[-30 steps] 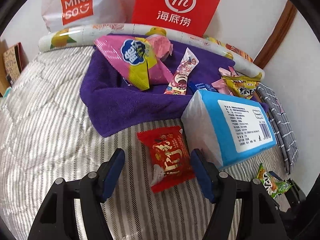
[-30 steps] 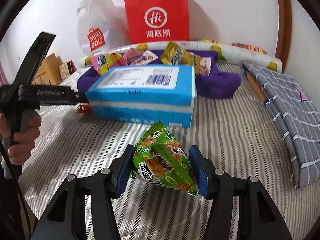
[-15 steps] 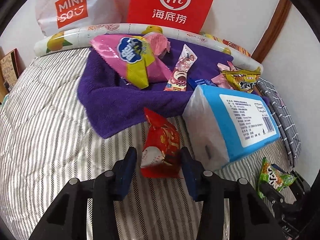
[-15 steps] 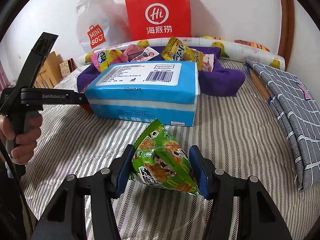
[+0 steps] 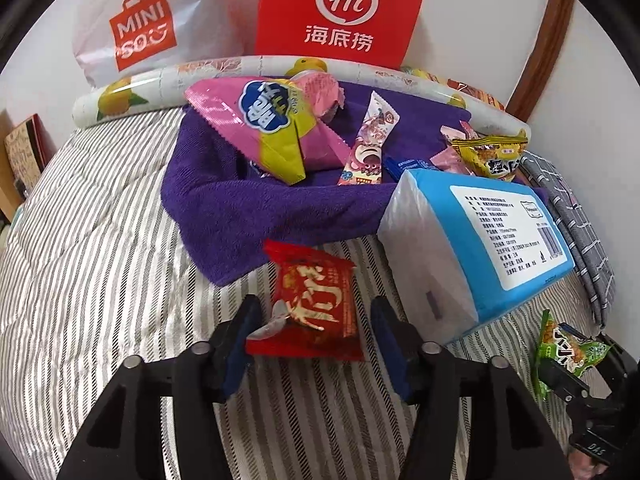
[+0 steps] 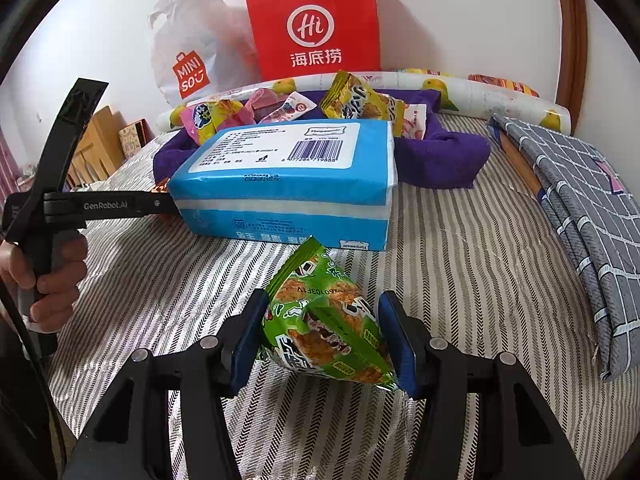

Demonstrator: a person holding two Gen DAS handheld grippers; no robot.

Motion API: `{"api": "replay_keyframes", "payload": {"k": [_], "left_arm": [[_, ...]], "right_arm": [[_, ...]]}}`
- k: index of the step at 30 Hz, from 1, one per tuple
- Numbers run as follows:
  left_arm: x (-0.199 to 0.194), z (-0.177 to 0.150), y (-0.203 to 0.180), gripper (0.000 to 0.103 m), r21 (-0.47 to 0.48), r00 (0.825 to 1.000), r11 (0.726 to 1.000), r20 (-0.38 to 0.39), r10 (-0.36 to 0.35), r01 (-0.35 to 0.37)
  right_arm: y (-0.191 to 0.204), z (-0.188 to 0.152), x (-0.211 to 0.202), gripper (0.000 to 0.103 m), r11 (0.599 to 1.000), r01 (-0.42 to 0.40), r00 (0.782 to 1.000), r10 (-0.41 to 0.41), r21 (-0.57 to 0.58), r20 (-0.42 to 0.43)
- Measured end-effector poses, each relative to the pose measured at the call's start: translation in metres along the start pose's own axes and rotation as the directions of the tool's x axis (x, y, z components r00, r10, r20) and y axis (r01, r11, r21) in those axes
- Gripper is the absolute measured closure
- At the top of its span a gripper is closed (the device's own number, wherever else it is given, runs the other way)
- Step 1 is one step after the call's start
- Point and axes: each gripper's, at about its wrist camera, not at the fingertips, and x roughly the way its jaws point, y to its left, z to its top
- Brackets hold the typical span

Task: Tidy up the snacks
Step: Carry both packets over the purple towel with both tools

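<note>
Looks like somebody's bedroom at home: a striped quilted bedspread (image 6: pixel 460 248) is covering the bed, a folded grey checked blanket (image 6: pixel 580 200) is lying on it, and shopping bags, a red one (image 5: pixel 340 12) and a white Miniso one (image 5: pixel 136 28), are leaning against the wall.

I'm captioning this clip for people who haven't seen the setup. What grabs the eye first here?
The bright red Hi shopping bag against the back wall stands out first, above the purple towel piled with snacks. Next, the big blue tissue pack lying mid-bed on the striped cover. Up close, the right tool clamps a green snack packet, and a red snack packet sits between the left tool's fingers.
</note>
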Motion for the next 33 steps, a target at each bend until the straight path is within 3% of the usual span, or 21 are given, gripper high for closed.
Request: {"api": "replay_keyframes", "payload": {"k": [4,9,16,22,33], "left_arm": [[0.001,-0.004,-0.002,0.041,0.025,0.999,1.000,0.037,0.007,-0.008],[0.000,-0.003,0.000,0.038,0.019,0.999,1.000,0.037,-0.020,0.019],[0.002,-0.003,-0.007,0.034,0.049,1.000,0.999,0.027,0.004,-0.005],[0.003,-0.003,-0.011,0.033,0.065,0.999,0.998,0.023,0.022,-0.024],[-0.001,-0.003,-0.003,0.033,0.026,0.999,1.000,0.038,-0.020,0.019]], "right_arm": [[-0.004,0.000,0.001,0.047,1.000,-0.017,1.000,0.017,0.019,-0.004],[-0.005,0.000,0.002,0.047,0.999,-0.023,1.000,0.023,0.028,-0.006],[-0.005,0.000,0.003,0.047,0.999,-0.020,1.000,0.020,0.028,-0.007],[-0.008,0.000,0.003,0.047,0.999,-0.029,1.000,0.029,0.045,-0.007],[-0.007,-0.001,0.002,0.047,0.999,-0.013,1.000,0.013,0.036,0.000]]}}
